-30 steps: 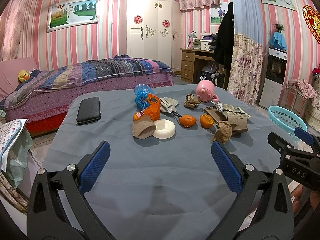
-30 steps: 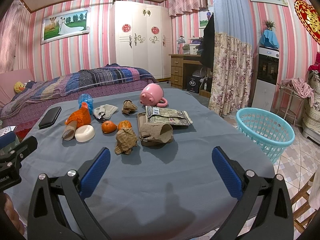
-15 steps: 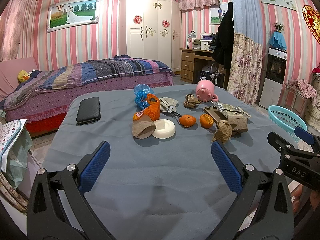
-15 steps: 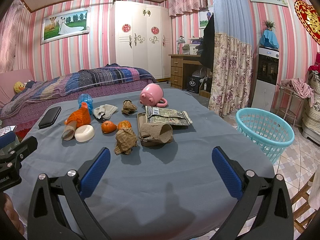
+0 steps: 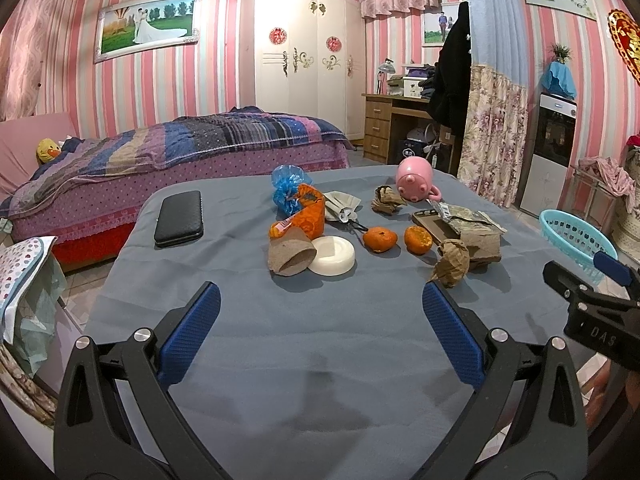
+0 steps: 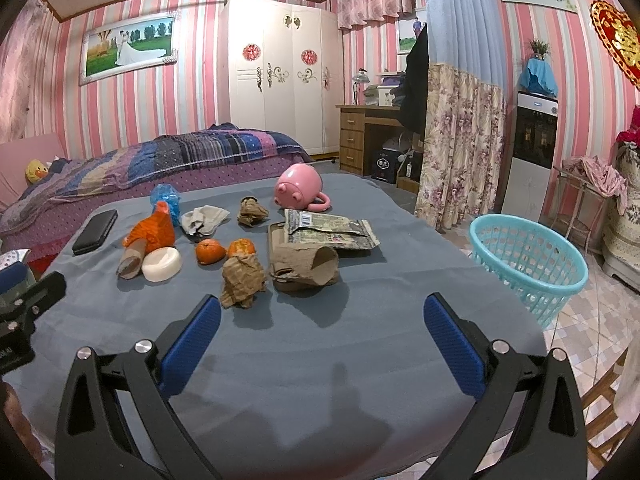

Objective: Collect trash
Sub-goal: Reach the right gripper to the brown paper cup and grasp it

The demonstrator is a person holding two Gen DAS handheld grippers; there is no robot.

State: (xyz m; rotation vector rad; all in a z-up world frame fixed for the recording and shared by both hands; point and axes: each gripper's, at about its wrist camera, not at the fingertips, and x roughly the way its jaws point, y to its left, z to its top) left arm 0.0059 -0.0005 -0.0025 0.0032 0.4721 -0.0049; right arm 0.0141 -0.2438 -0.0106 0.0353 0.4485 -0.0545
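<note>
Nothing has changed over the last second — both grippers hover as before, so collecting has not begun. The left gripper (image 5: 320, 324) and right gripper (image 6: 322, 326) are spread wide, holding nothing. The nearest trash, a paper wad (image 6: 242, 280), lies just ahead-left of the right gripper; the basket (image 6: 528, 268) stands off its right, beside the table (image 6: 320, 360).

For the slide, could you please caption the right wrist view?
Open right gripper faces crumpled brown paper on grey-blue table, turquoise basket alongside.
</note>
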